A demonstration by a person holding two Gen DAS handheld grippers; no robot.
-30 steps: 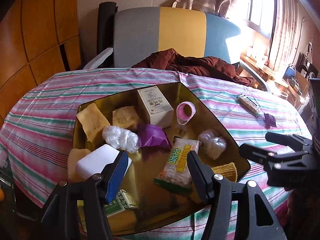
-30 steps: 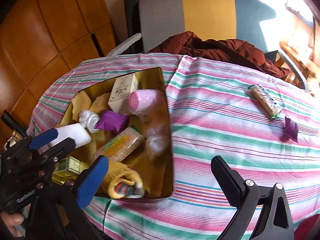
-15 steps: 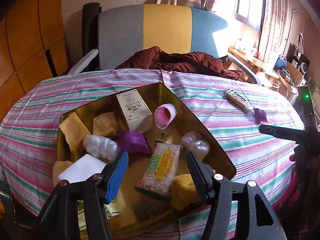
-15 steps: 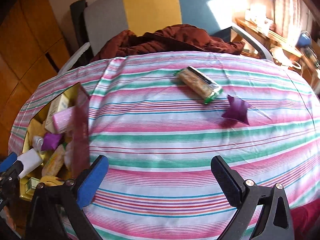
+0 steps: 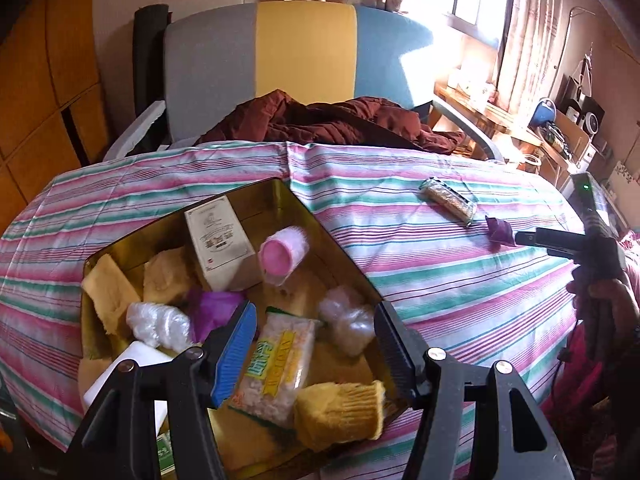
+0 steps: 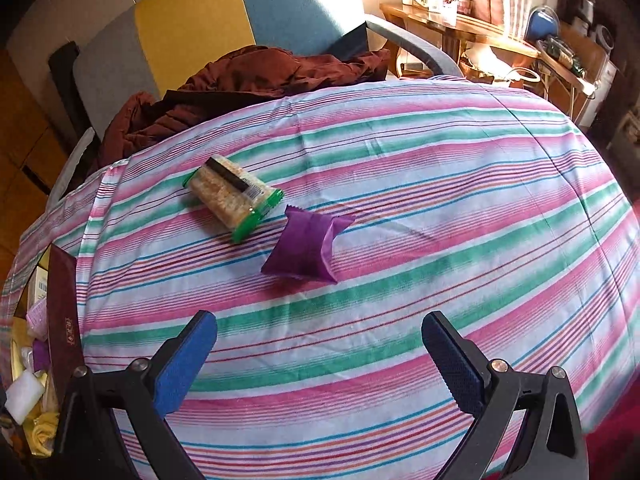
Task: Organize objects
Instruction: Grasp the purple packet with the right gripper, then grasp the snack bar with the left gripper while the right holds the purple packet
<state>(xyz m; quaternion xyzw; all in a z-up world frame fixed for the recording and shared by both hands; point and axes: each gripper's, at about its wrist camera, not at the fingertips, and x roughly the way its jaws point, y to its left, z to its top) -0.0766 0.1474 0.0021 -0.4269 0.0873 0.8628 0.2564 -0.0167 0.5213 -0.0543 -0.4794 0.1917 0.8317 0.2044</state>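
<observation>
Right claw [image 6: 318, 354]: ribbed blue pads spread wide, nothing between them, poised above the striped cloth of the worktop [image 6: 440, 168]. Just beyond lie a glossy purple pillow-shaped sachet [image 6: 306, 246] and, beside it, a clear green-ended cracker pack [image 6: 232, 196]. Left claw [image 5: 314, 346]: jaws parted and empty over the gold-lined box [image 5: 344, 248], which holds a cracker bag [image 5: 280, 364], knitted yellow roll [image 5: 340, 408] and white carton [image 5: 220, 236].
</observation>
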